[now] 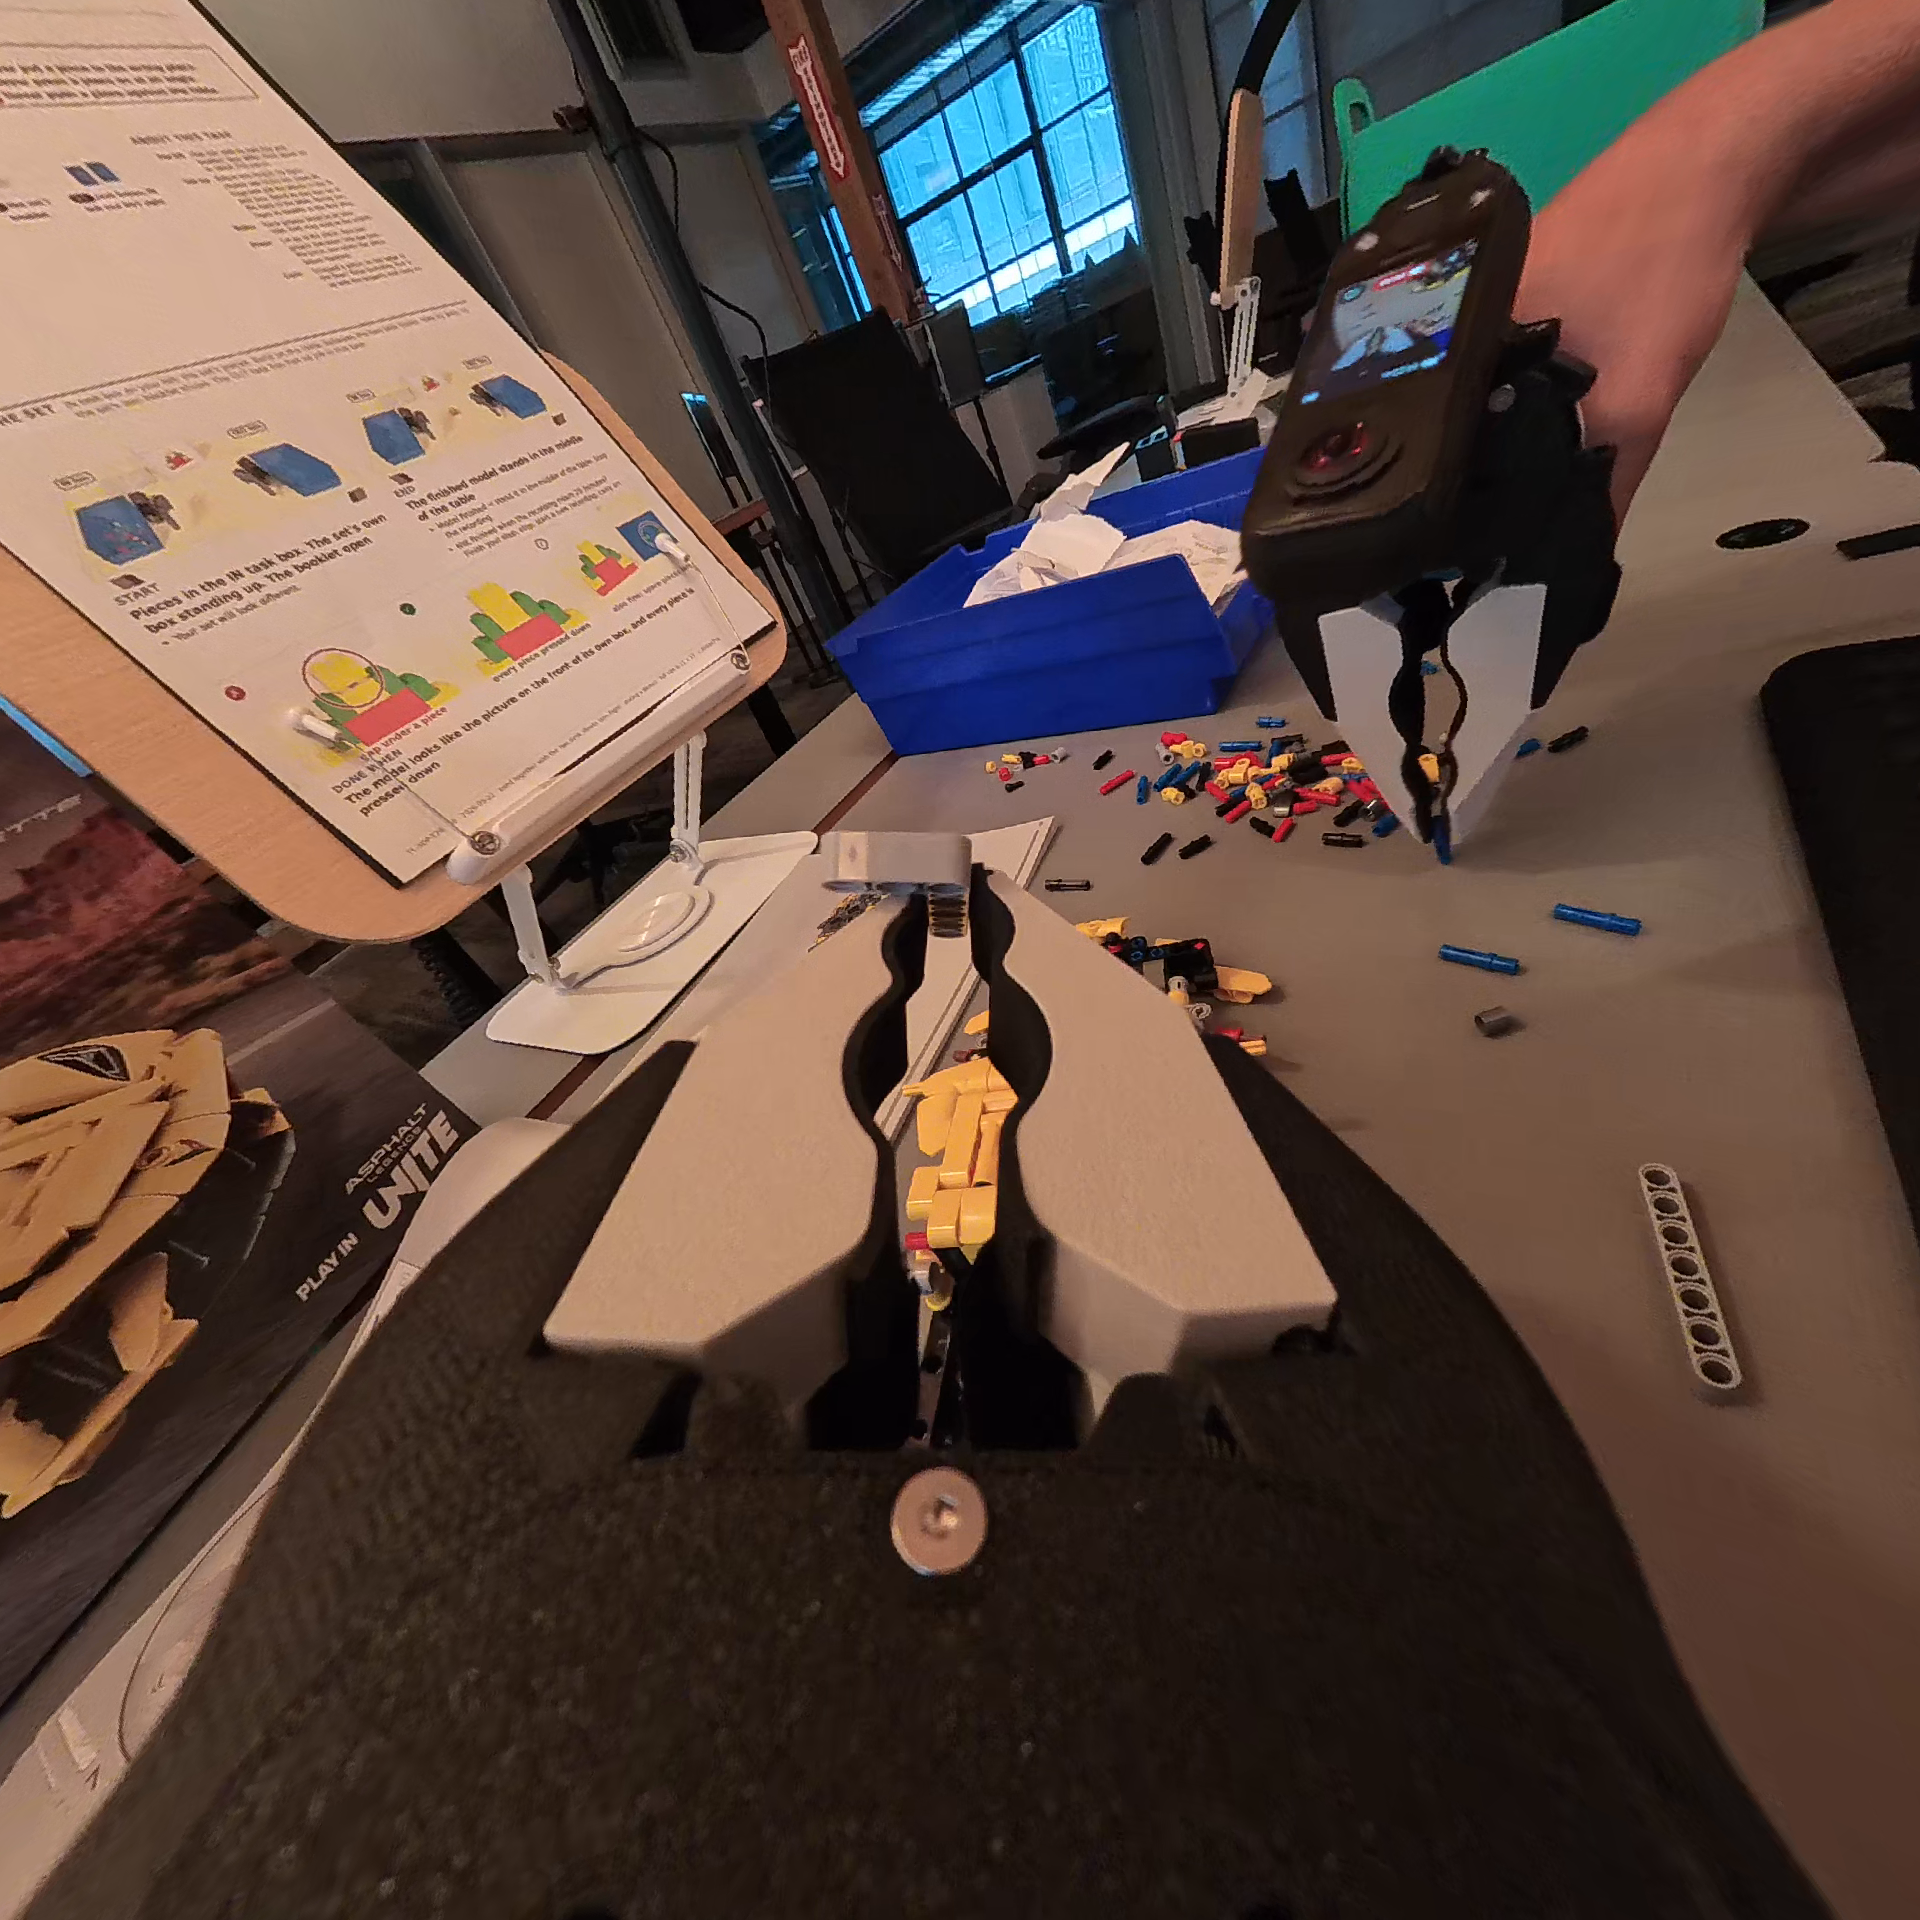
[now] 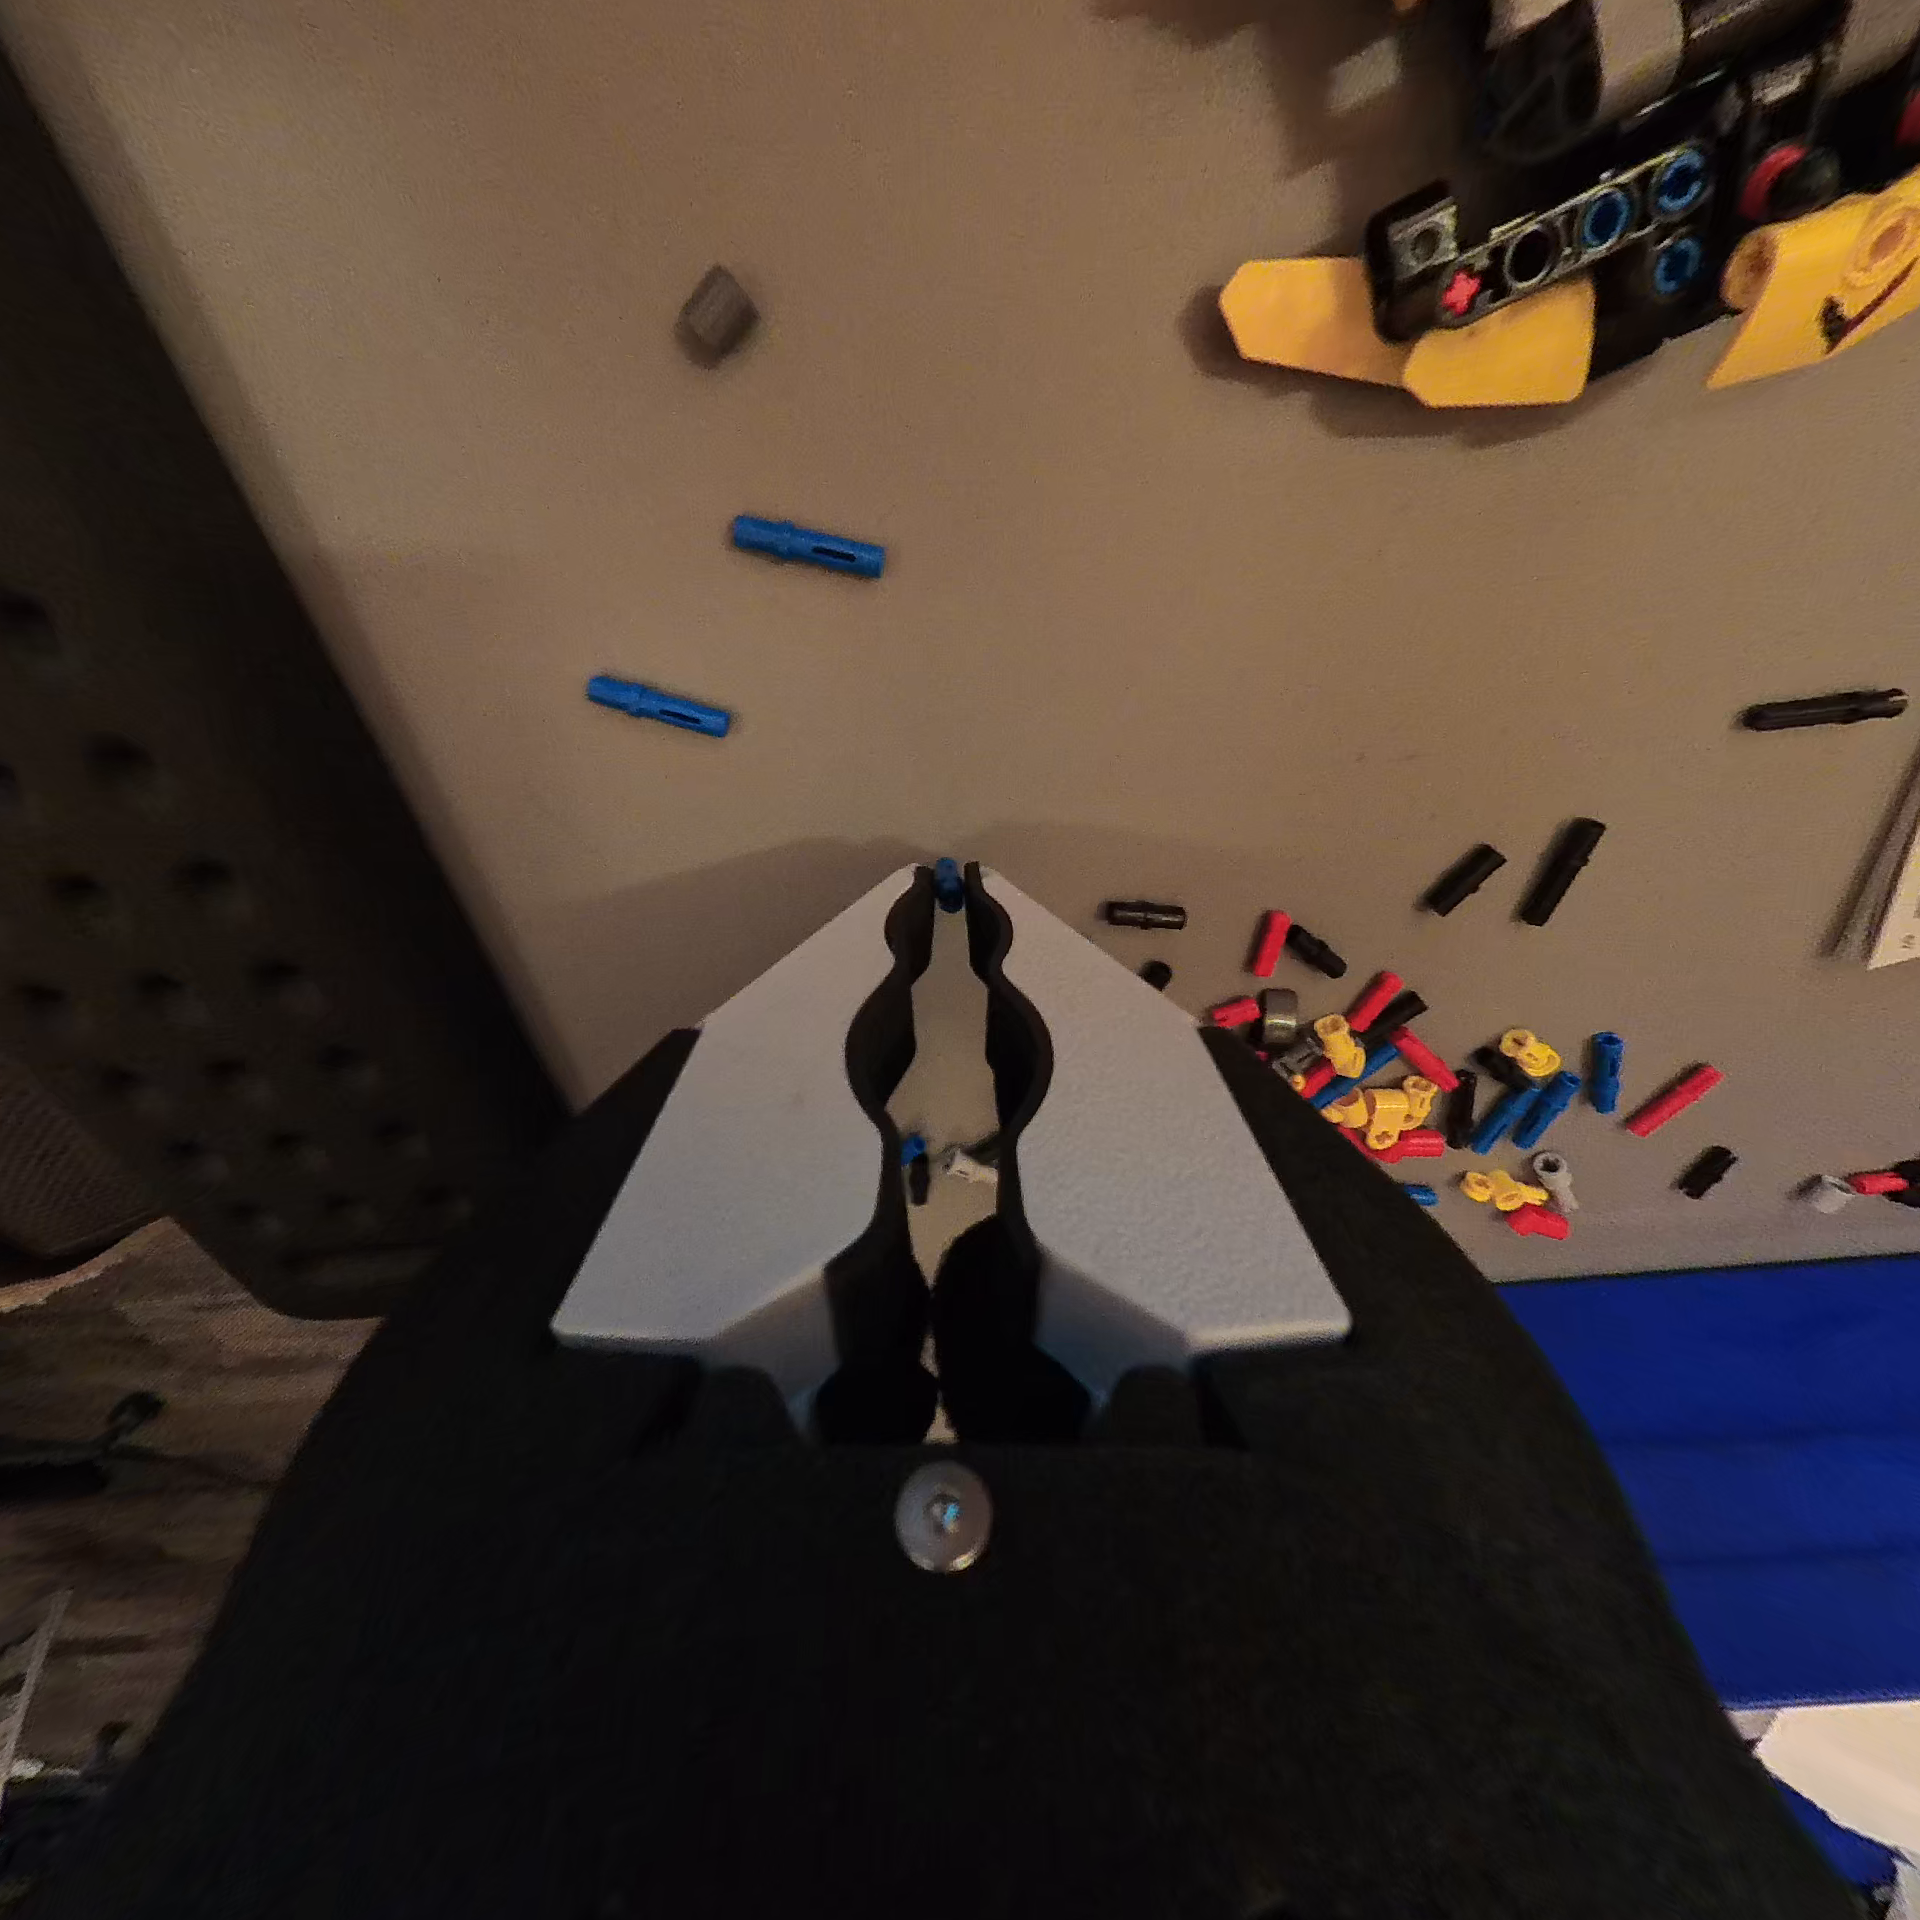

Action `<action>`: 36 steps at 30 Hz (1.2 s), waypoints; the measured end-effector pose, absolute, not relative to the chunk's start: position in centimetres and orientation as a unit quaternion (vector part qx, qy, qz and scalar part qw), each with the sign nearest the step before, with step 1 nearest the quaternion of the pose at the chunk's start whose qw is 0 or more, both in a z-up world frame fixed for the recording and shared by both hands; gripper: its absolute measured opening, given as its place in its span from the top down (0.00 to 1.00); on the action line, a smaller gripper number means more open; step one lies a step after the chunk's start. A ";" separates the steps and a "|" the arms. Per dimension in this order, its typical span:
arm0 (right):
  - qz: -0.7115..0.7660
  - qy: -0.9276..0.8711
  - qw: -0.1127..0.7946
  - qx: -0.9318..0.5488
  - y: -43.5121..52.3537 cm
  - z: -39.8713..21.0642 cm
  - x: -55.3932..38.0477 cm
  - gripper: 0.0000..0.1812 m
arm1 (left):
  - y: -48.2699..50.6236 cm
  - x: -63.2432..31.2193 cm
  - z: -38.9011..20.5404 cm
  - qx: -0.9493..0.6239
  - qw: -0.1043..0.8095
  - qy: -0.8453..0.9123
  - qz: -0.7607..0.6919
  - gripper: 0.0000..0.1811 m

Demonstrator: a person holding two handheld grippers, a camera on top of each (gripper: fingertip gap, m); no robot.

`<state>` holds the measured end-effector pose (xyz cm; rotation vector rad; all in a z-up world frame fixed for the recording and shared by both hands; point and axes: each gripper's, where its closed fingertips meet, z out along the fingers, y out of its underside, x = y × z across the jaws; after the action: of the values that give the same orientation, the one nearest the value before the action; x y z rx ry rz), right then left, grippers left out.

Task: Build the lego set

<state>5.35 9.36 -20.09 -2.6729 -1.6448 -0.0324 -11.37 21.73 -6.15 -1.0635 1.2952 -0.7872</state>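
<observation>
Right fingers (image 2: 914, 894) pinch a blue pin (image 2: 947, 883) at their tips.

Bare table (image 2: 1039, 520) left of pin scatter (image 2: 1434, 1101).

grey beam (image 1: 896, 861): pinched in left jaws | blue pin (image 2: 947, 883): in right jaws | loose pins (image 2: 1455, 1091): heaped at 3 o'clock on counter (image 2: 1143, 623)

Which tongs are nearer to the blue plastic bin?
Right. The right tongs work at the loose pins just before the blue plastic bin; the left tongs are farther back.
</observation>
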 end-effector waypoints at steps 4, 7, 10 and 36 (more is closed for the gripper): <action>-0.022 -0.534 0.032 -0.844 9.6 -20.1 5.4 0.97 | 21.7 -11.3 -6.2 -0.458 0.601 0.561 -0.339 0.96; -0.020 -0.530 0.041 -0.847 9.4 -20.1 5.5 0.97 | 21.6 -11.3 -6.3 -0.457 0.601 0.562 -0.338 0.96; -0.016 -0.521 0.038 -0.852 9.2 -20.1 5.9 0.97 | 21.6 -11.2 -6.4 -0.457 0.600 0.563 -0.337 0.96; 0.014 -0.507 0.099 -0.856 9.3 -20.4 5.6 0.98 | 21.4 -11.2 -6.7 -0.455 0.597 0.569 -0.335 0.96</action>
<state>5.58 9.34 -20.36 -2.5313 -1.4992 0.0426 -11.15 21.38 -6.67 -1.0567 1.3212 -0.7771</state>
